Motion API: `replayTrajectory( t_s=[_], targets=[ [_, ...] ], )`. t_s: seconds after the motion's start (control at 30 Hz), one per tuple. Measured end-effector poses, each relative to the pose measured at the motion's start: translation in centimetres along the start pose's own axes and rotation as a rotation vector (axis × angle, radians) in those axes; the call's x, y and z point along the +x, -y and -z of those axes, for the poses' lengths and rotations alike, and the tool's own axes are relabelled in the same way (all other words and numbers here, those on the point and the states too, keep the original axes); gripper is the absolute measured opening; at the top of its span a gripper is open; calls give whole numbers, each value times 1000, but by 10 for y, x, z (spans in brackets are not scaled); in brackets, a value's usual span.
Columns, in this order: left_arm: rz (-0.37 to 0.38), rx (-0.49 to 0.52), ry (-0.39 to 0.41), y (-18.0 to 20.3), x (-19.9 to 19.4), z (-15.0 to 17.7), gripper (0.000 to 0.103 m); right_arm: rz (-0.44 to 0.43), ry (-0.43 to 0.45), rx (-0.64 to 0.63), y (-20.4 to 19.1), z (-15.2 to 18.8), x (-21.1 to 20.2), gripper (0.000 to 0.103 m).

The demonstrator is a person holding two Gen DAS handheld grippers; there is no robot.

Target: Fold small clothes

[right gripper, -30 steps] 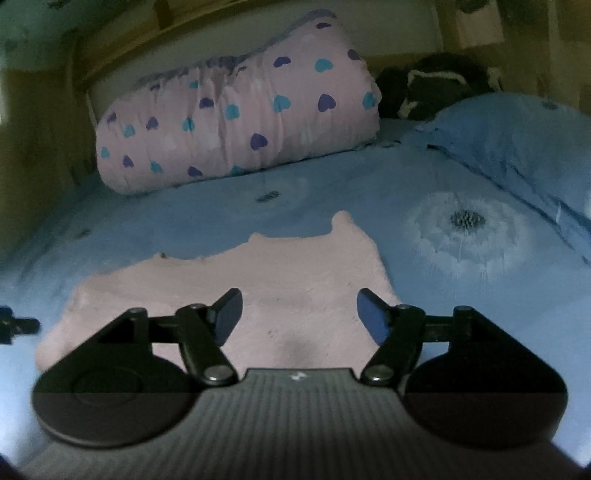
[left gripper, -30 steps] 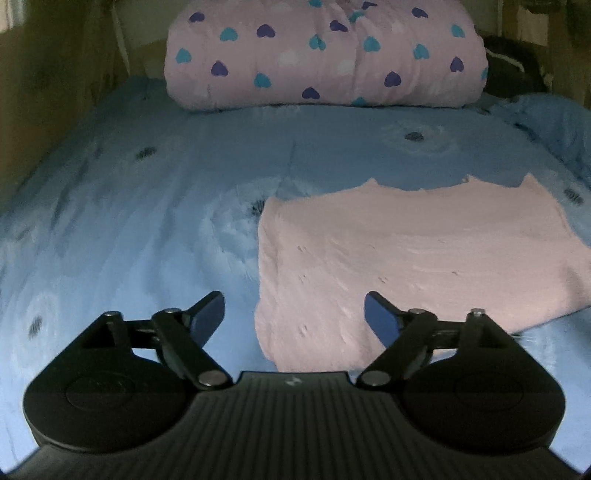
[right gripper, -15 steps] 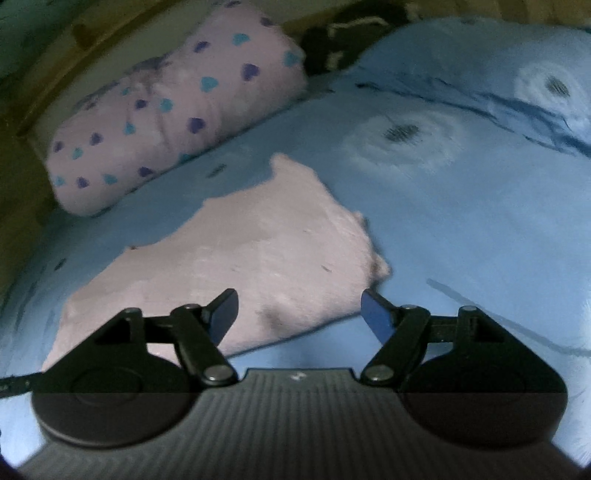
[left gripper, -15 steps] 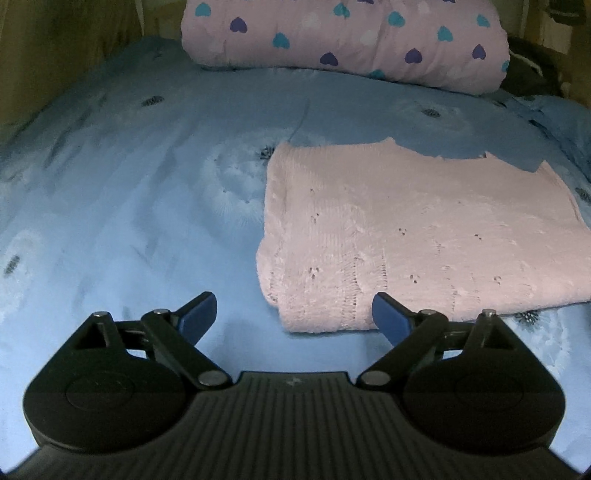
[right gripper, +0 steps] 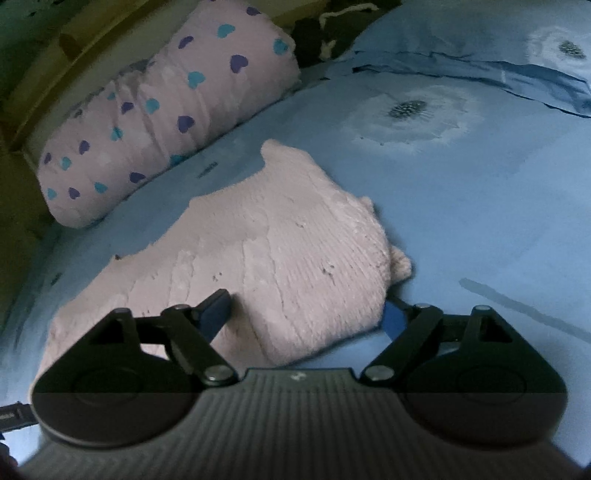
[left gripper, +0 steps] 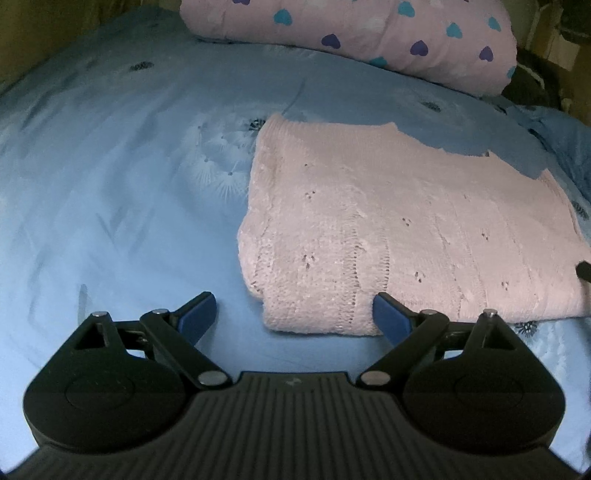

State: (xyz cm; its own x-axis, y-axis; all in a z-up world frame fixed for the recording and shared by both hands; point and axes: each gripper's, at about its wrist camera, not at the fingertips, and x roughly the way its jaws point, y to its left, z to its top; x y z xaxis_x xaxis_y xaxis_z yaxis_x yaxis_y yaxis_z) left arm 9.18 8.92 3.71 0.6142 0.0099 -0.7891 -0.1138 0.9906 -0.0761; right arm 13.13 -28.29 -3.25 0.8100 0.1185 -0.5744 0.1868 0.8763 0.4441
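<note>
Sweater (left gripper: 399,229), pink and knitted, lies flat on the blue bed (left gripper: 110,184), already folded to a rectangle. Behind it a pink quilt (left gripper: 369,33) with heart print lies rolled up at the far end of the bed.

Your left gripper (left gripper: 293,317) is low over the sheet at the near left corner of the sweater. Its fingers (left gripper: 197,317) are spread wide; that corner is between them, and the right finger is just beside the near edge, but they do not pinch it.

Your right gripper (right gripper: 306,317) is at the near right corner. Its fingers (right gripper: 216,310) are opening. The left one lies on top of the knit, the right one is partly hidden behind the sweater edge, and the corner sits between them unpinched.
</note>
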Motion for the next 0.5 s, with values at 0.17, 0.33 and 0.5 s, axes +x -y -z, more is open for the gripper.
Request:
replayTrajectory(
  t_s=[0.17,0.33,0.5],
  targets=[
    [2,4,2,0,0,0,95,-46,51,64,5,-6,15,86],
    [7,-5,-1,-2,1,0,96,-87,77,68,4,-7,24,86],
    [7,-11,-3,-3,1,0,96,-164,81,150,15,-11,27,85]
  ],
)
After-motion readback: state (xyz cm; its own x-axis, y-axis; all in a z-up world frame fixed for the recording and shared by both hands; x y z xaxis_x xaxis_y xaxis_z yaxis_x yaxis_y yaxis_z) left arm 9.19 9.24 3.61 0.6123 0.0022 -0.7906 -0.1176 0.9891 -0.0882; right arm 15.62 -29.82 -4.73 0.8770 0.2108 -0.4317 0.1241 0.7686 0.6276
